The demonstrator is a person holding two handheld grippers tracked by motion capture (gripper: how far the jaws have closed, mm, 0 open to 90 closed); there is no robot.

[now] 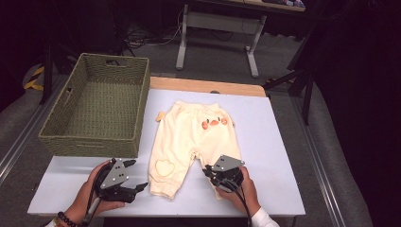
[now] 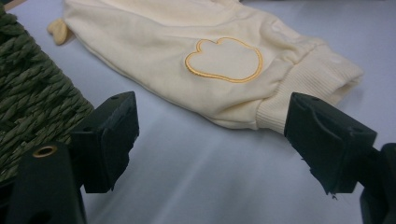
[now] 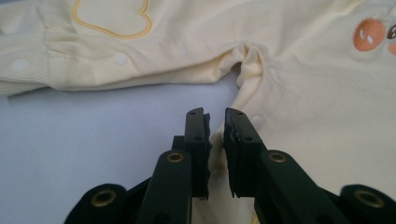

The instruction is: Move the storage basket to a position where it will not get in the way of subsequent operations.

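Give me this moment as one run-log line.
left tool: open, beside trouser cuff | right tool: shut on other trouser leg | basket: left of trousers

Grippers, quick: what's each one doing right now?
Left gripper: open, holding nothing, beside the cuff of the cream baby trousers.
Right gripper: shut on the trousers' other leg cuff.

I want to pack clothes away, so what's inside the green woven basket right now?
The basket looks empty: its woven floor and far walls show bare. The strip of floor behind the near wall is hidden.
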